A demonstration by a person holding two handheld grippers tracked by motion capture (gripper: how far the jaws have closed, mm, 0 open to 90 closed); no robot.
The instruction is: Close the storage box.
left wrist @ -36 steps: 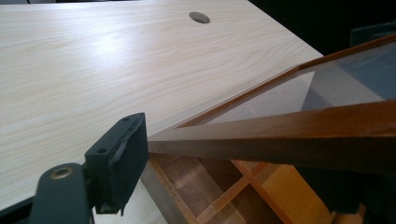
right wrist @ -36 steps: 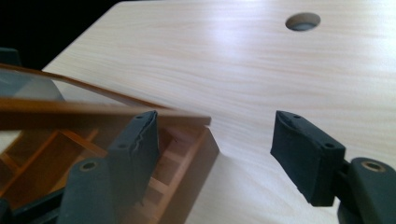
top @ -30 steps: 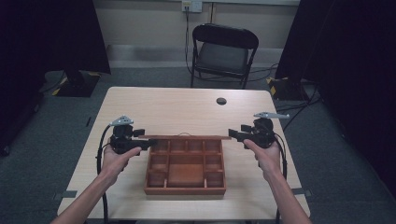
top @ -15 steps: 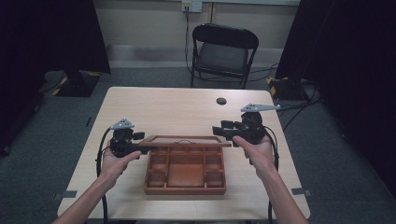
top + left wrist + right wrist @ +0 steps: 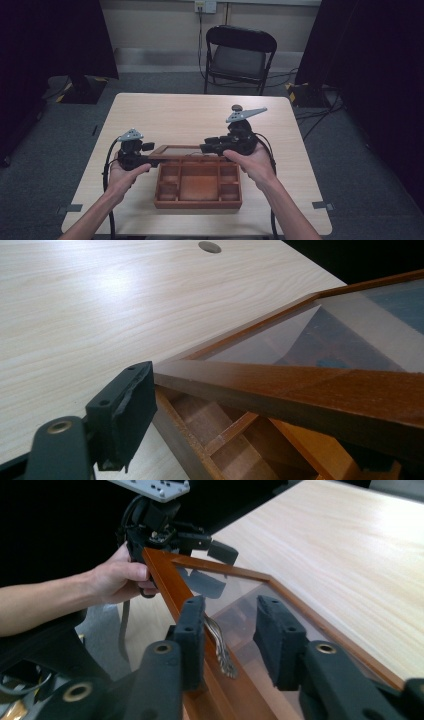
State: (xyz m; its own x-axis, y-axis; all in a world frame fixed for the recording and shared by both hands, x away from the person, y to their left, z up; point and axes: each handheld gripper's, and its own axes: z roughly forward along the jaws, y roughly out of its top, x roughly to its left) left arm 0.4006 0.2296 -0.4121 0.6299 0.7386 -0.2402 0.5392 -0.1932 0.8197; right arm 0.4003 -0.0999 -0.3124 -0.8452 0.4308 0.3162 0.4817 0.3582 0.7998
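1. Your left gripper (image 5: 150, 151) clamps the glass lid's (image 5: 181, 150) left frame corner.
2. Your right gripper (image 5: 231, 640), jaws just closing, straddles the lid's frame without visibly pinching.
3. The lid tilts over the wooden box (image 5: 198, 185) near the table's (image 5: 165, 115) front edge.

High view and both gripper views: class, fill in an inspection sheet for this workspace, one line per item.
Surface: pale wooden table, bare around the work.
Job's things: wooden compartment box; its glass-paned lid is raised at the far side.
Clutter: one small dark round spot on the far tabletop.
Grippers: left gripper clamps the lid's left corner. The right gripper has just been closing; the lid frame lies between its jaws, with a gap showing at one pad.
Cables: a black cable trails from the left gripper towards the person.
Surroundings: folding chair beyond the table, grey carpet, dark curtains at both sides.
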